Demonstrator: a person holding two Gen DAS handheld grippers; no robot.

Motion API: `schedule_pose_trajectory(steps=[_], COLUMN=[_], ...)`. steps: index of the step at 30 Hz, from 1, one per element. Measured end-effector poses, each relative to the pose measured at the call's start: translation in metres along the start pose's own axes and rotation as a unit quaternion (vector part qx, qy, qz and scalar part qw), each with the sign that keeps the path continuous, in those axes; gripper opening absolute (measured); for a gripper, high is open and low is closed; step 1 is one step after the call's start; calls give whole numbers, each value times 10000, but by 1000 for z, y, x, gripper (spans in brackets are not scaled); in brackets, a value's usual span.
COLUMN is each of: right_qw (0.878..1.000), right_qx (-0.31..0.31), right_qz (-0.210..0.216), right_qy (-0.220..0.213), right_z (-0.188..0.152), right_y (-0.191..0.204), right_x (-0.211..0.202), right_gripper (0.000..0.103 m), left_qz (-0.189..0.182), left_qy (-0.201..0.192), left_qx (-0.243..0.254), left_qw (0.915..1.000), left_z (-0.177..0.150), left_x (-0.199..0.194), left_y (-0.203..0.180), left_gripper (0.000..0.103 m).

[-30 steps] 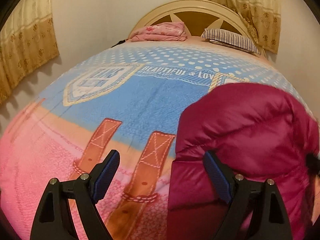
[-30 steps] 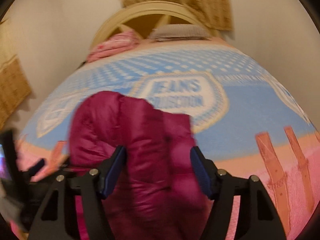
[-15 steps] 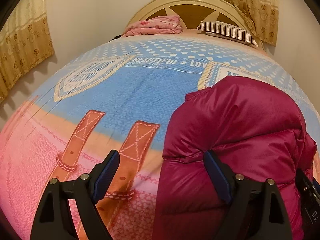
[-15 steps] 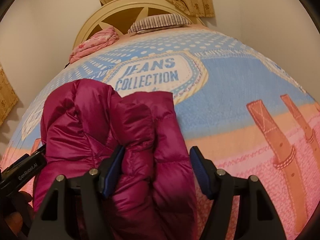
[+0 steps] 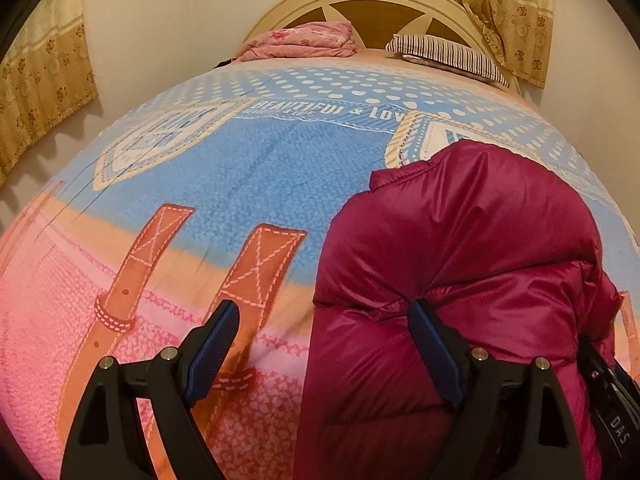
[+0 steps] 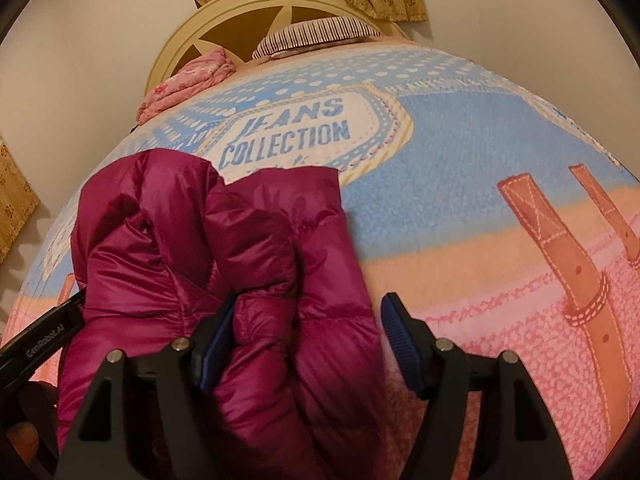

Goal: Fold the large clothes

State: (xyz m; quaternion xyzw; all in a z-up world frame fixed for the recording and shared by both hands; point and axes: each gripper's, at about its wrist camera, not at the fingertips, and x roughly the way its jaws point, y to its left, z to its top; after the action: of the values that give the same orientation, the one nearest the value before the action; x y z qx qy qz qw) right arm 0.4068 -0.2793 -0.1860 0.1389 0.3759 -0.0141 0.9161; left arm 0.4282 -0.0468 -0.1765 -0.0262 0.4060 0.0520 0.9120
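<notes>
A magenta puffer jacket (image 5: 460,264) lies bunched in a folded heap on the bed; it also shows in the right wrist view (image 6: 224,248). My left gripper (image 5: 324,344) is open; its right finger presses against the jacket's left side and its left finger is over the blanket. My right gripper (image 6: 306,340) is open with the jacket's near right edge lying between its fingers. The other gripper's body shows at each view's edge, beside the jacket.
The bed is covered by a blue, orange and pink printed blanket (image 5: 224,200). A folded pink quilt (image 5: 300,42) and a striped pillow (image 5: 448,56) lie by the cream headboard (image 5: 360,0). Curtains hang on both sides, near the walls.
Both grippers have drawn back a little toward the bed's near edge and stayed open. The jacket has settled lower in both views and looks more compact.
</notes>
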Motion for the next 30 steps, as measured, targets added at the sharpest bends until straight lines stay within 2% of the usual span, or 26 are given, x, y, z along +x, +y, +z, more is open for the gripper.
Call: schedule_pose_trajectory(steps=[11,16,24,30], right_qw=[10000,9999,9997,9996], right_qx=[17,-4,-1,23], right_qz=[26,31,180,241], right_qy=[89,131,177,171], right_z=[-2,-1,-2,-3], right_y=[-3,-3,-6,-7], right_x=[7,9,12,13], right_gripper=[73,74,75,75], left_qz=[-275,-213,-328,-603], left_qy=[57,-161,-81,54], left_qx=[105,318,391,272], left_qw=[9995,9991,9987,9978], left_z=[-15,-28,-28,-28], left_x=[-12,-19,-14,-9], left_y=[8,5,7,11], left_gripper=[87,87,87,87])
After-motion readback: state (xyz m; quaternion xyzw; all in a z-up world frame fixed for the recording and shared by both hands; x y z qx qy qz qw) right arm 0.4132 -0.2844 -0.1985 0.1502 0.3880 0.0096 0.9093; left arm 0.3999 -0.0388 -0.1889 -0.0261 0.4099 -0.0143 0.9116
